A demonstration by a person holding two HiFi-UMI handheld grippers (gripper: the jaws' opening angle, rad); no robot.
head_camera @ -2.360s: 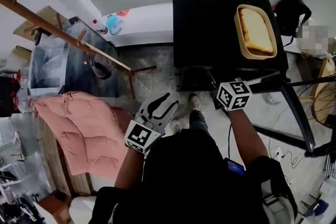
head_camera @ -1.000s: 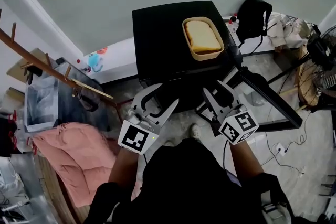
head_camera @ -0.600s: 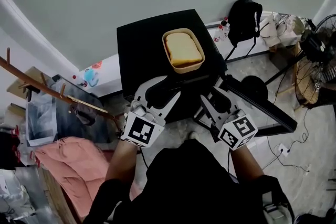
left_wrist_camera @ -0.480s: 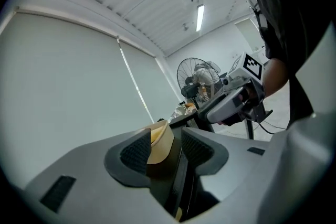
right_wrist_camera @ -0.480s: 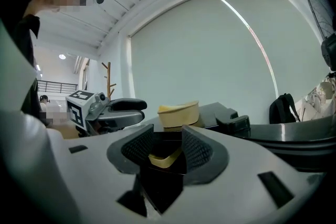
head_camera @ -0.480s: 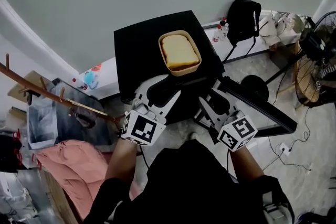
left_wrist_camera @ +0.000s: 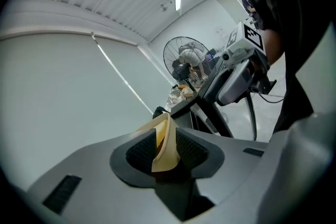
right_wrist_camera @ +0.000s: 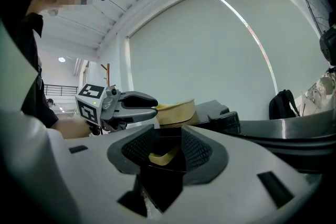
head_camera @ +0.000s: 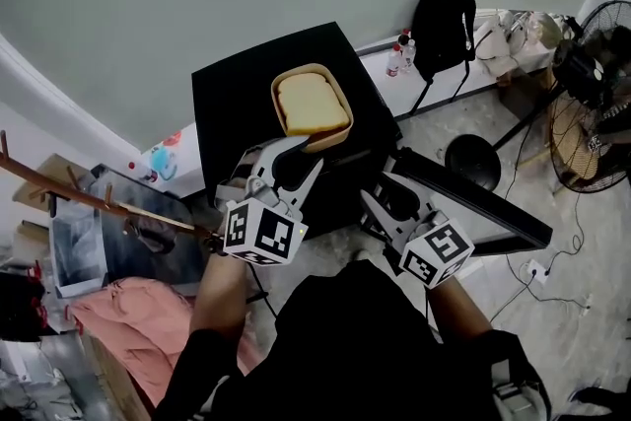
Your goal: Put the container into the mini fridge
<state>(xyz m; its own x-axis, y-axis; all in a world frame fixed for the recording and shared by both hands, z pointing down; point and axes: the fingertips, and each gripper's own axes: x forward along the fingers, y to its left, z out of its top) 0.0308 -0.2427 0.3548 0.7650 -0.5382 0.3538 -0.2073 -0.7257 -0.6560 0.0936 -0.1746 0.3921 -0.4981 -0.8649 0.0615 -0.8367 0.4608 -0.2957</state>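
Note:
A tan container holding a slice of toast sits on top of the black mini fridge. My left gripper reaches up to the container's near rim. In the left gripper view the tan wall stands between the closing jaws, and both pads touch it. My right gripper hangs lower, in front of the fridge beside its open black door. Its jaws are closing slowly with nothing gripped between them. In the right gripper view the container lies ahead on the fridge top, with the left gripper at its edge.
A black backpack leans on the wall right of the fridge, with bottles beside it. A fan and a round stand base are at the right. At the left are a wooden coat rack and a pink quilt.
The left gripper has risen to the container and narrowed its jaws around the near rim. The right gripper stayed low by the door. The fridge has shifted left in view.

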